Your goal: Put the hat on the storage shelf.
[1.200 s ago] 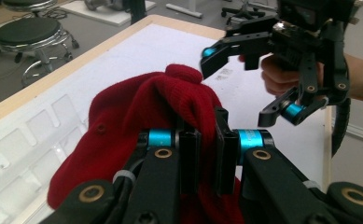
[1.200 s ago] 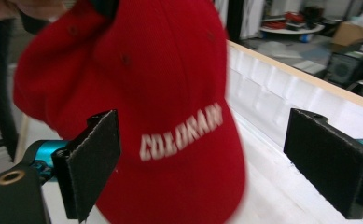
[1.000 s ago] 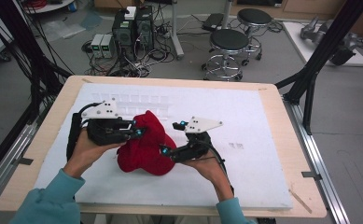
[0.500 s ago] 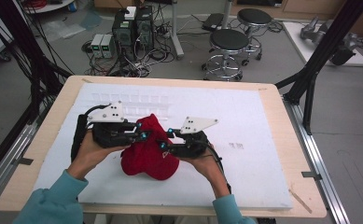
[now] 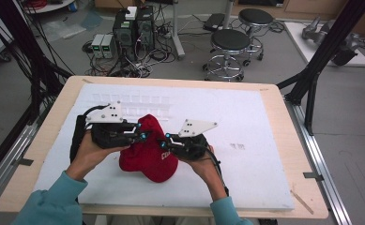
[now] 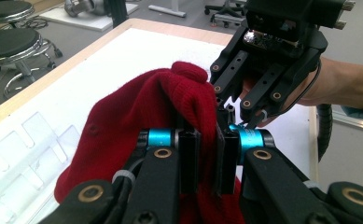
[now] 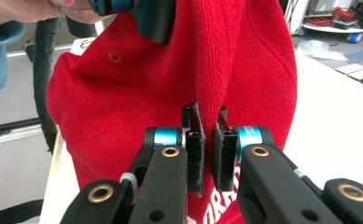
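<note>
Before you lies the worktop (image 5: pixel 283 122), a pale wooden board bearing a white sheet (image 5: pixel 246 117). Beyond its far edge you see two round stools (image 5: pixel 229 44) on the grey floor (image 5: pixel 349 117), with computer towers (image 5: pixel 133 26) amid tangled cables to their left.

A lab set up for recording

This is a lab or research workroom rather than a home. A light wooden table (image 5: pixel 283 154) with a white foam mat (image 5: pixel 246 122) on top stands on a grey floor (image 5: pixel 349 122). Black metal frame posts (image 5: pixel 332 42) rise at its corners, and bundles of black cables (image 5: pixel 25 61) hang along the left one. Behind the table, desktop computers (image 5: pixel 134 26) sit on the floor in a tangle of wires, beside two small pale boxes (image 5: pixel 102 45). Two round black stools (image 5: pixel 230 47) on chrome wheeled bases stand nearby. A white board (image 5: pixel 321 40) on the floor at the far right carries grey machine parts.
</note>
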`<action>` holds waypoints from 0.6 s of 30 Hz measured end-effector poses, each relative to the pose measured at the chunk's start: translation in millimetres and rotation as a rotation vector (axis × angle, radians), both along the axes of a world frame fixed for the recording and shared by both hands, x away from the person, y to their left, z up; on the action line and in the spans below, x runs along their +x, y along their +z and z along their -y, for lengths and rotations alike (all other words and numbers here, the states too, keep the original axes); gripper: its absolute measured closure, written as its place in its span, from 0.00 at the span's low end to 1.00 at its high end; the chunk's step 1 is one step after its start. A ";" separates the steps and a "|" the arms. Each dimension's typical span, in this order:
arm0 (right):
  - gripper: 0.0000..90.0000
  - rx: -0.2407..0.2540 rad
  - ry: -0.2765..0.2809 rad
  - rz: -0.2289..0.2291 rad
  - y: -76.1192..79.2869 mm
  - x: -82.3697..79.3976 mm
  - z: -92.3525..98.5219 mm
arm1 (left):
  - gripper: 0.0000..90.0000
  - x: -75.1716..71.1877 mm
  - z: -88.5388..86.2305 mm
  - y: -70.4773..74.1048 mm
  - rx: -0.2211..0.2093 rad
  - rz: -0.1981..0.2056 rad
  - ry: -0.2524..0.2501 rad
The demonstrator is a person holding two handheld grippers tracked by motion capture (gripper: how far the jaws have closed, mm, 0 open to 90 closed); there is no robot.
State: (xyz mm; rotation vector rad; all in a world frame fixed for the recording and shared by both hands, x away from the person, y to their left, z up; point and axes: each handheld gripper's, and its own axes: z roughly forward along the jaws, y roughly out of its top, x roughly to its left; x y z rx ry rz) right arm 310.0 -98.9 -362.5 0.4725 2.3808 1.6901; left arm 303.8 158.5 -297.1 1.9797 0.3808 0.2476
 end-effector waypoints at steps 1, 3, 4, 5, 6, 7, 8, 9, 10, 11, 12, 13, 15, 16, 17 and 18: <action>0.96 -0.001 0.001 0.003 0.1 -0.3 -0.1 | 0.92 -0.3 -0.3 0.2 0.000 0.000 0.000; 0.96 0.001 -0.001 0.004 0.4 -0.8 -0.5 | 0.89 -0.8 -1.1 0.5 -0.003 0.004 0.010; 0.96 0.004 0.000 0.004 0.5 -0.9 -0.4 | 0.85 -0.9 -1.9 0.4 -0.020 0.008 0.025; 0.96 0.004 -0.004 0.008 0.7 -1.1 -0.4 | 0.76 -0.6 -2.7 0.3 -0.029 0.005 0.029; 0.96 0.002 -0.005 0.007 0.8 -1.4 -0.6 | 0.70 -0.7 -3.8 0.0 -0.043 0.000 0.039; 0.96 -0.001 -0.010 0.006 0.6 -1.5 -0.9 | 0.62 -1.1 -4.9 -0.3 -0.052 0.001 0.047; 0.96 -0.006 -0.020 0.012 0.4 -1.4 -0.8 | 0.56 -1.4 -5.7 -0.8 -0.063 -0.003 0.051; 0.96 -0.006 -0.025 0.012 0.1 -0.8 -0.6 | 0.47 -1.8 -6.6 -1.0 -0.069 -0.003 0.057; 0.96 -0.004 -0.027 0.012 -0.1 -0.5 -0.3 | 0.41 -2.6 -8.5 -0.9 -0.078 0.001 0.080; 0.96 0.002 -0.033 0.012 -0.1 -0.4 0.7 | 0.34 -2.9 -10.6 -0.9 -0.088 -0.003 0.097; 0.96 0.003 -0.040 0.012 0.1 -0.6 1.4 | 0.28 -3.3 -12.8 -0.9 -0.099 -0.005 0.113; 0.96 0.006 -0.042 0.017 0.4 -0.3 2.0 | 0.23 -4.1 -15.5 -1.0 -0.109 -0.004 0.132; 0.96 0.013 -0.051 0.017 1.3 -0.8 3.5 | 0.19 -6.0 -21.0 -1.8 -0.128 -0.007 0.149; 0.96 0.015 -0.054 0.020 1.5 -0.5 4.1 | 0.18 -7.5 -24.6 -3.0 -0.137 -0.013 0.156; 0.96 0.025 -0.058 0.017 1.9 -0.5 5.1 | 0.18 -9.1 -27.0 -4.1 -0.137 -0.017 0.163; 0.96 0.031 -0.061 0.008 2.4 -0.9 5.6 | 0.18 -10.6 -29.5 -5.4 -0.138 -0.016 0.165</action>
